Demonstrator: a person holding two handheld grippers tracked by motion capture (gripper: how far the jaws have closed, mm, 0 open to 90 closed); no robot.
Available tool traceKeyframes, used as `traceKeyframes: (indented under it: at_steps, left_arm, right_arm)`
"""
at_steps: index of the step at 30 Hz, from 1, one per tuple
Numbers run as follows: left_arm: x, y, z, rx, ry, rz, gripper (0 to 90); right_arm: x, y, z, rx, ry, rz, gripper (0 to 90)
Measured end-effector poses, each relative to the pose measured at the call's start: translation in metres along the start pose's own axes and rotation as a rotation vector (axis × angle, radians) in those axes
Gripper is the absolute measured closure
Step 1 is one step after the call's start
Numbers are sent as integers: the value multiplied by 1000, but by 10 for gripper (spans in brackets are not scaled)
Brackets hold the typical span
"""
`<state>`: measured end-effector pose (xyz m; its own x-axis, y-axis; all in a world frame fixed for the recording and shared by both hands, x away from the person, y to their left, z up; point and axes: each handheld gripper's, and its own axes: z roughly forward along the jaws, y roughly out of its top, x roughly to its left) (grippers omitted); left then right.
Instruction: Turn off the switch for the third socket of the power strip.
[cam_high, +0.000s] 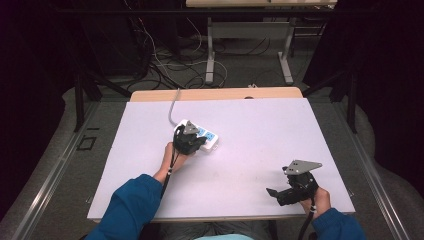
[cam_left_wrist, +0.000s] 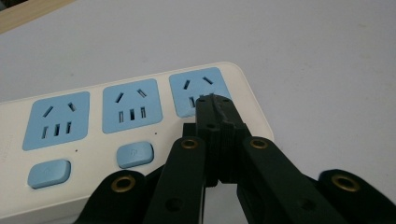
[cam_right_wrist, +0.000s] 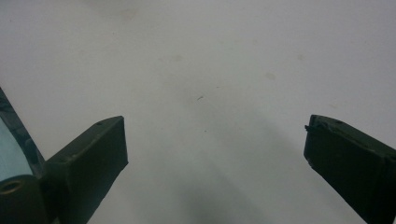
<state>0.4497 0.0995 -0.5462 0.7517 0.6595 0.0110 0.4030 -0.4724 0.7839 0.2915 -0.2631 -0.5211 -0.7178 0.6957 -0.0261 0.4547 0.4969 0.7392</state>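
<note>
white tabletop (cam_high: 250, 150), power strip (cam_high: 207, 136) just left of its middle, left gripper (cam_left_wrist: 214, 100) pressing down on it.

on my left gripper view the strip's end socket (cam_left_wrist: 198, 88) sits right under my closed jaw tips, nothing held between them; its switch is hidden beneath the jaws, so i judge i'm mid-press on that button. next i'd need a straight lift off, without dragging the strip. my right gripper (cam_right_wrist: 215, 149) hangs wide open and empty over bare table, well apart.

even overhead light on table (cam_high: 260, 130), dark surroundings; soft shadows; right gripper view hazy, low-contrast.
</note>
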Motion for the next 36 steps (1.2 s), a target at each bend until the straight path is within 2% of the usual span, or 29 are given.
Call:
traceKeyframes:
  at_steps: [36]
  left_arm:
    - [1, 0, 0, 3, -11, 2, 900]
  right_arm:
    - [-1, 0, 0, -7, 1, -8, 57]
